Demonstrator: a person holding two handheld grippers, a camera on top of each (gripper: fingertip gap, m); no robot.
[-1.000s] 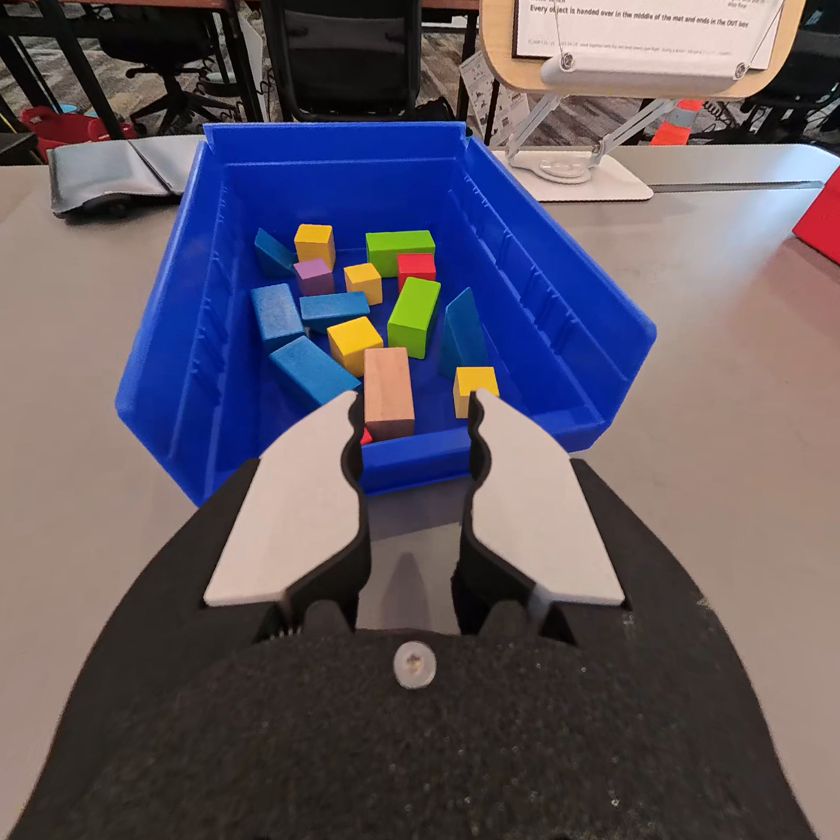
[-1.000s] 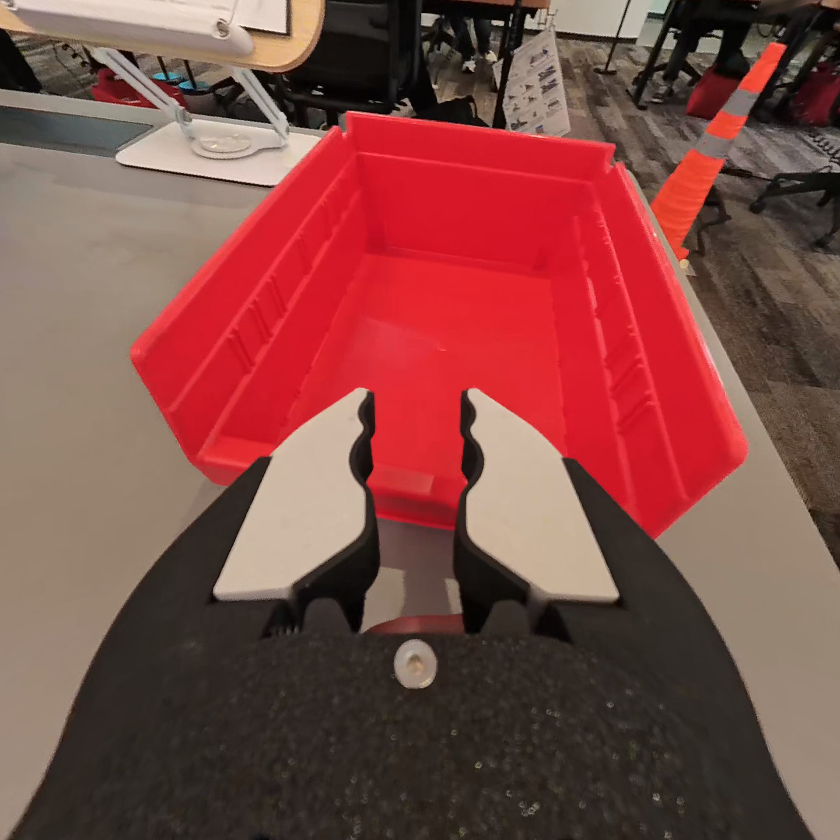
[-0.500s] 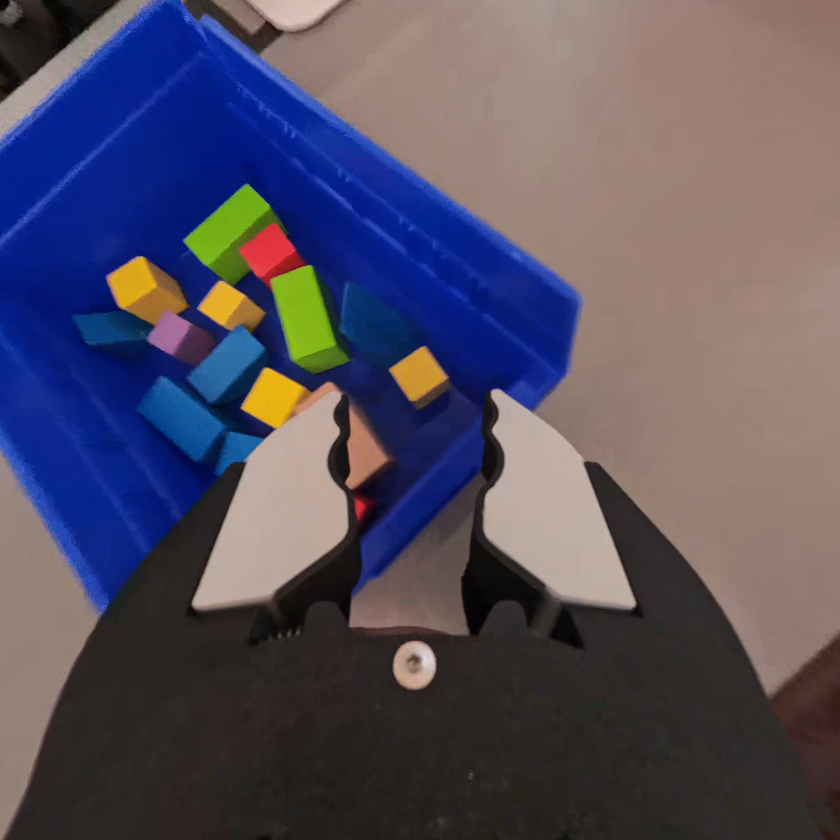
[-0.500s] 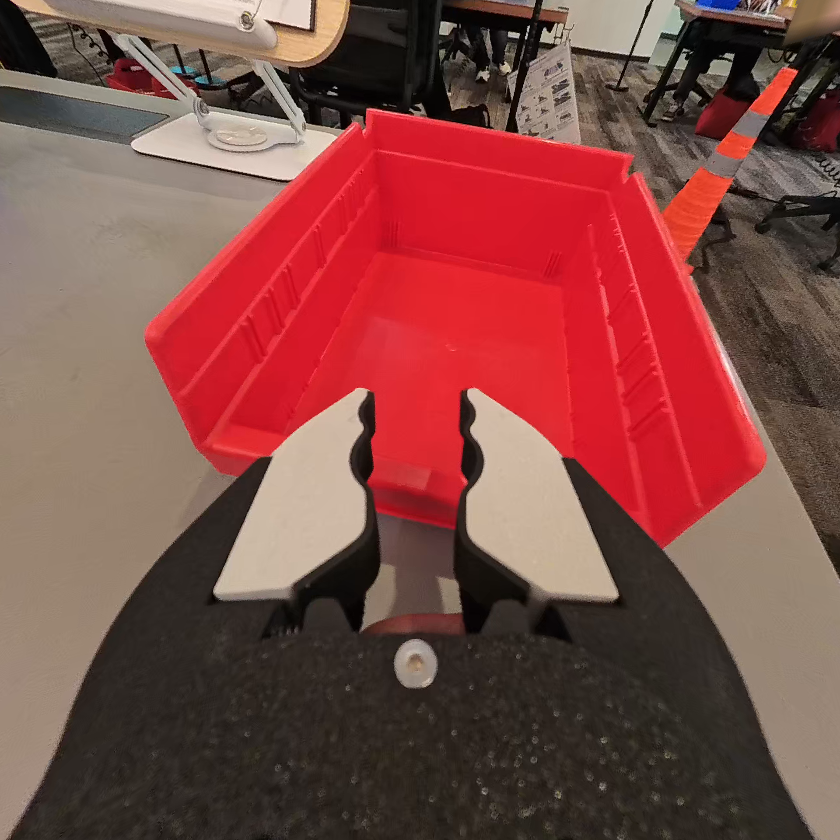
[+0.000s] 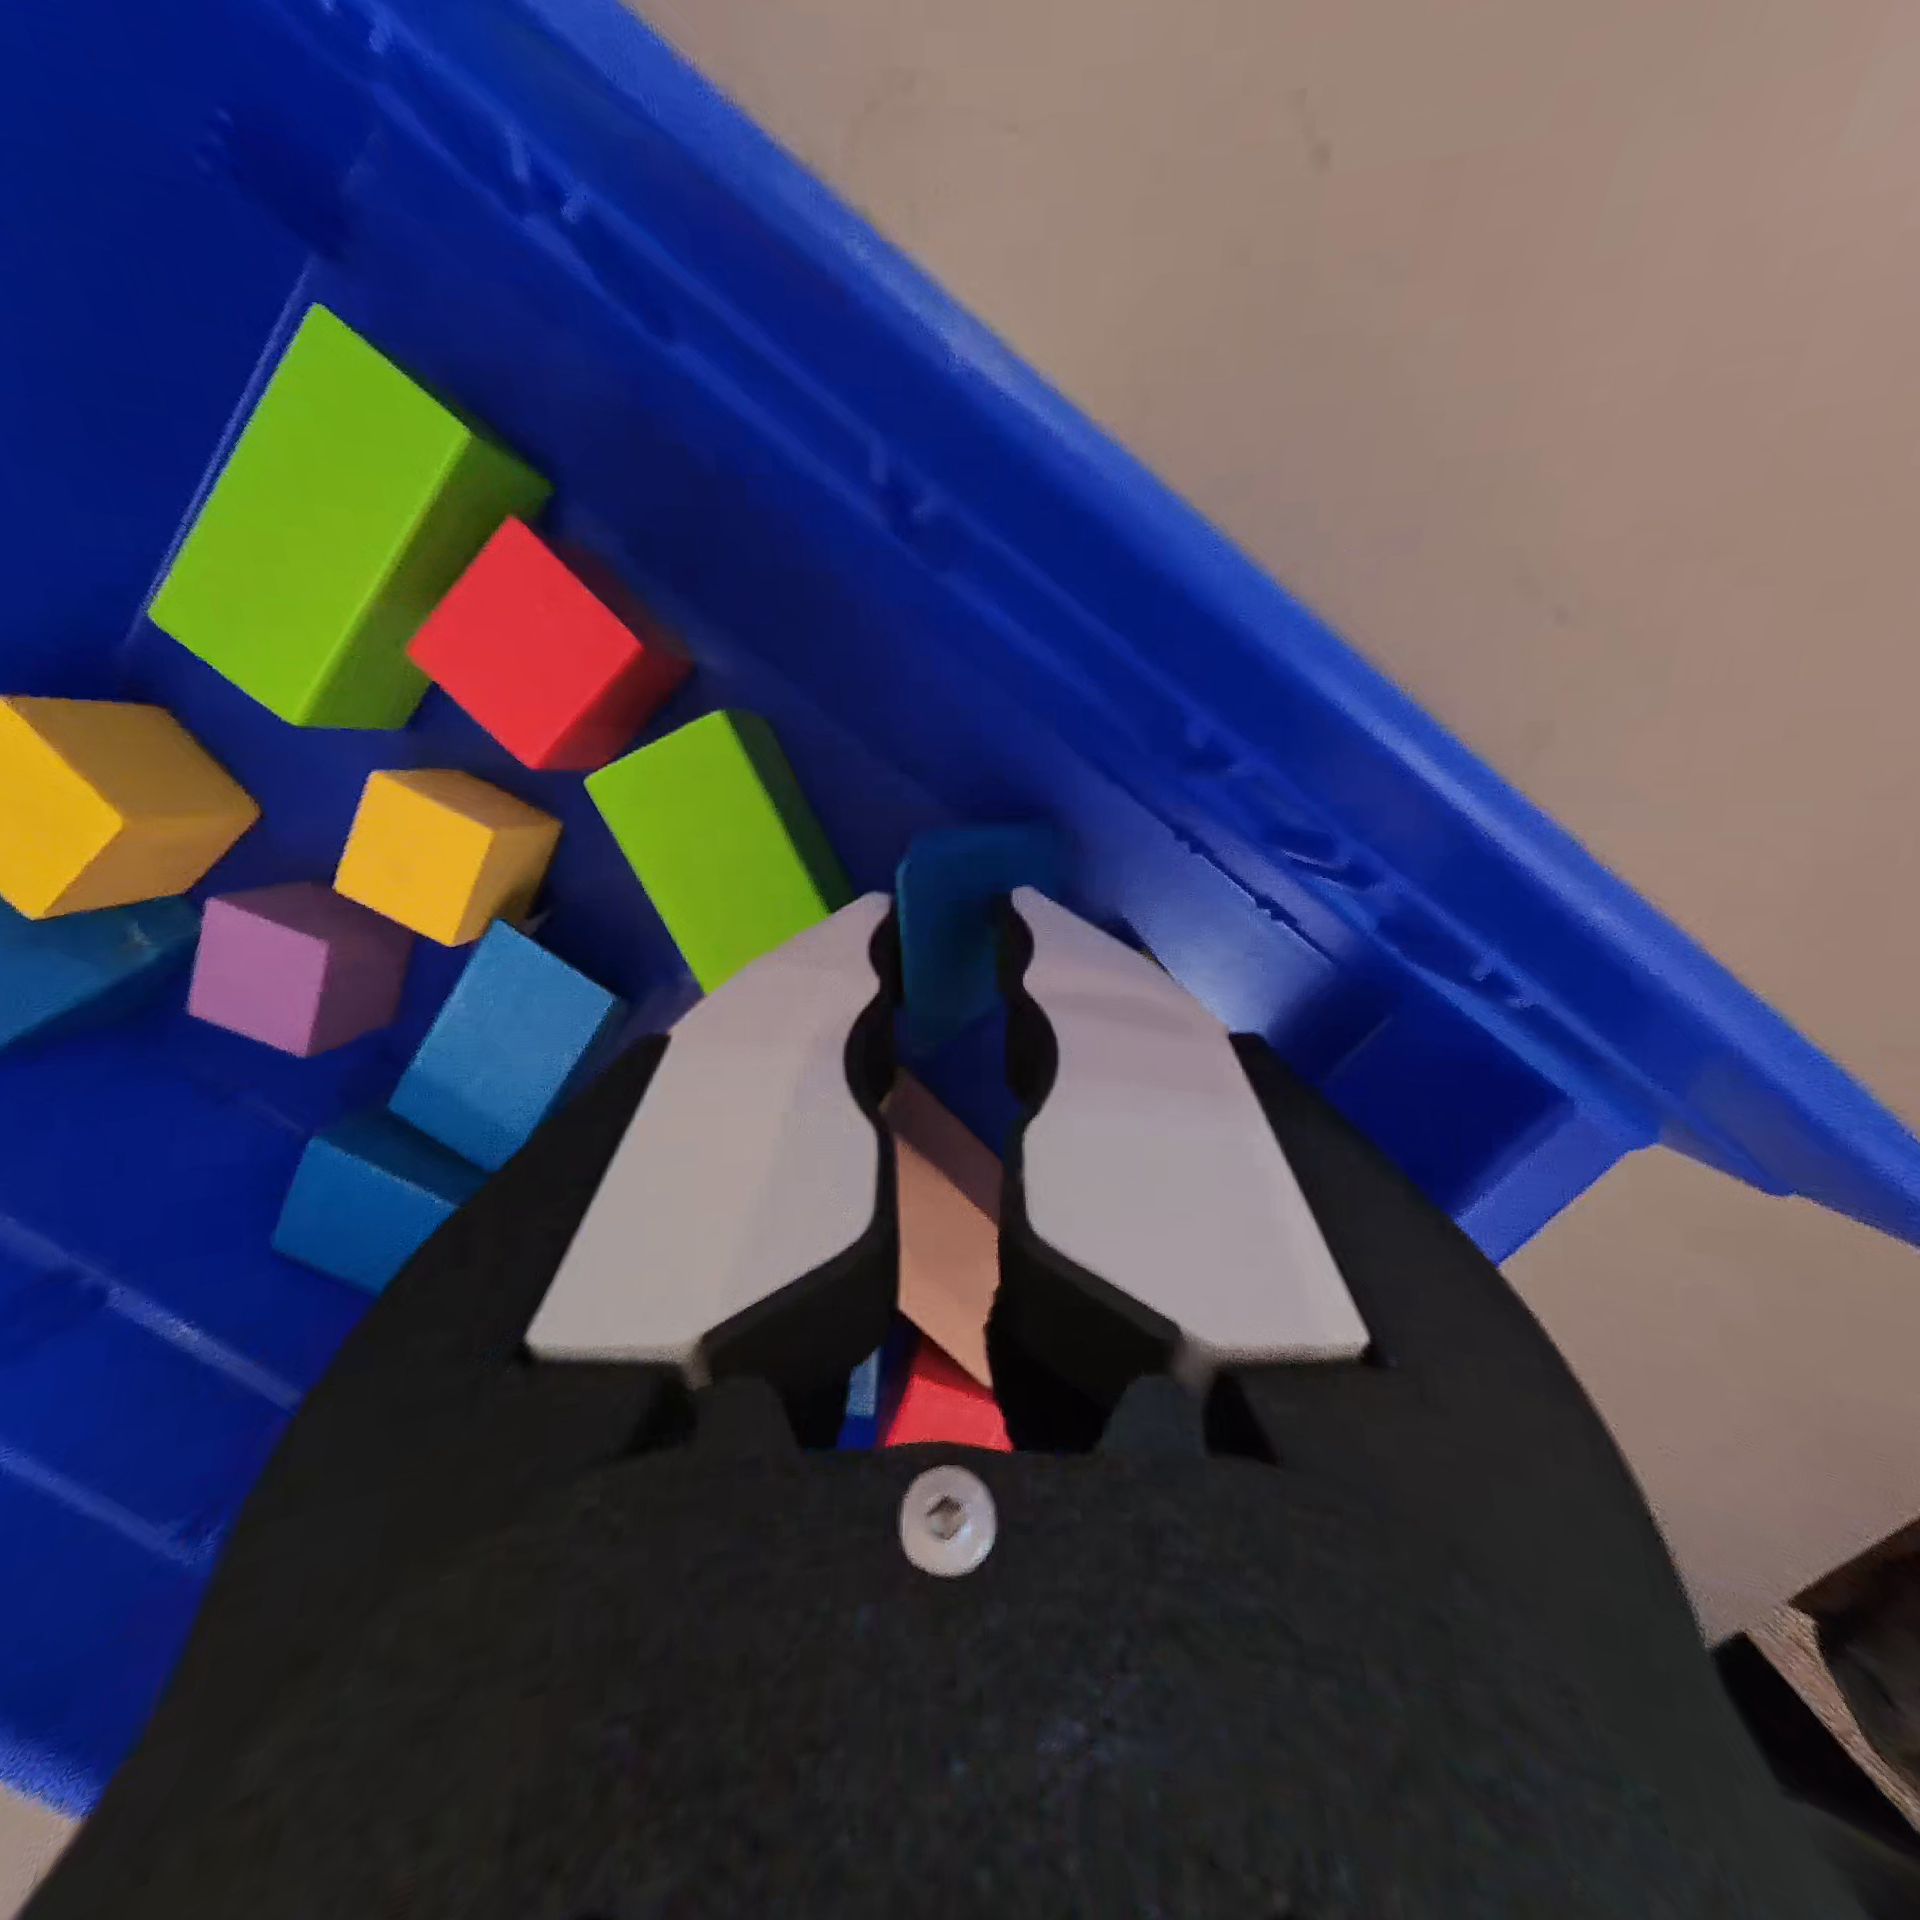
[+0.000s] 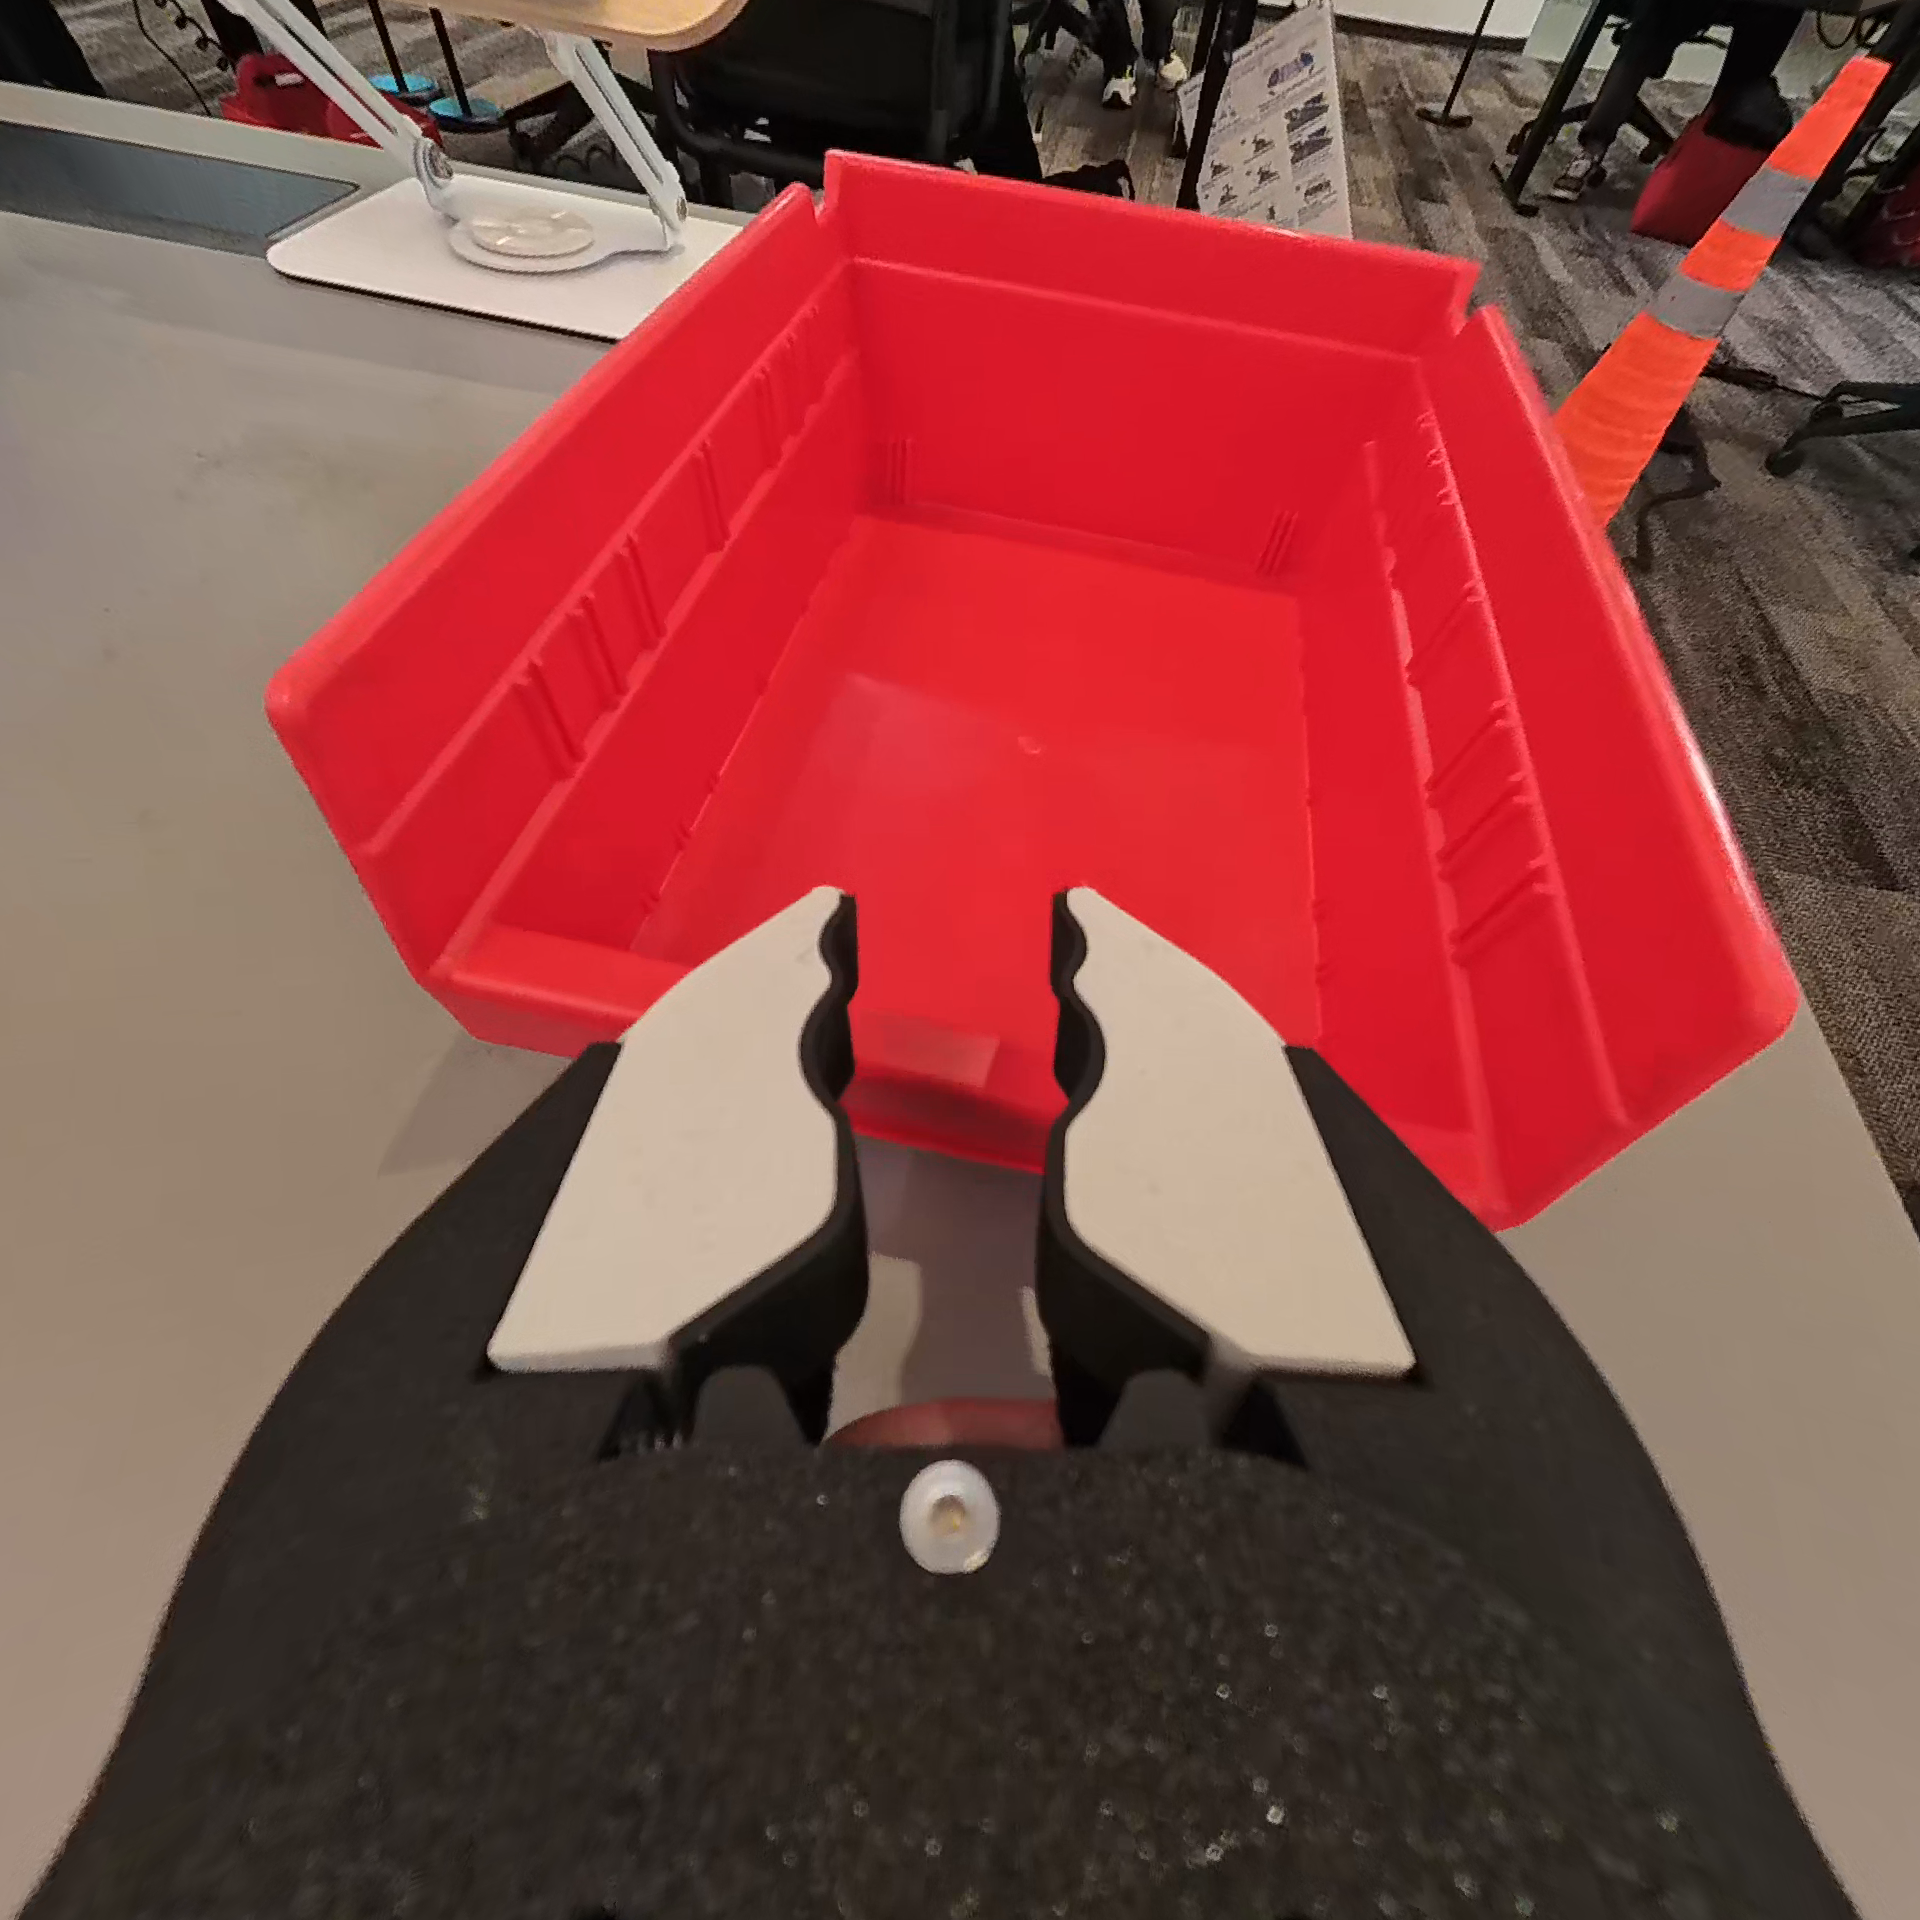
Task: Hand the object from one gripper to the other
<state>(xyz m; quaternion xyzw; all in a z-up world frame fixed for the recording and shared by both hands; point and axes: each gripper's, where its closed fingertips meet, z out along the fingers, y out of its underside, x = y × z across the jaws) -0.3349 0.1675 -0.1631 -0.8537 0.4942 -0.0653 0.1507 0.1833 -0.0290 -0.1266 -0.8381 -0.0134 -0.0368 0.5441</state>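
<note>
So, left gripper [image 5: 951, 909]: reaching down into the blue bin, fingers standing close together either side of the blue block; tips looking against its sides, but view is blurring, cannot tell if actually squeezing.
Blue block [image 5: 951, 966]: sitting in the bin between the left fingertips, near the bin's right wall.
Tan block [image 5: 945, 1226]: lying under the finger gap, a red block [image 5: 940, 1408] showing nearer the camera.
Other blocks: green [image 5: 717, 842], red cube [image 5: 540, 644], yellow, purple and blue ones lying scattered to the left.
Blue bin [image 5: 1039, 623]: sitting on the grey table [image 5: 1455, 416].
Right gripper [image 6: 954, 904]: hovering before the red bin, fingers spread apart, holding nothing.
Red bin [image 6: 582, 665]: sitting on the table, open side facing up.
Background: white stand base [image 6: 499, 249] behind the bin, orange cone [image 6: 1704, 281] standing far right.
</note>
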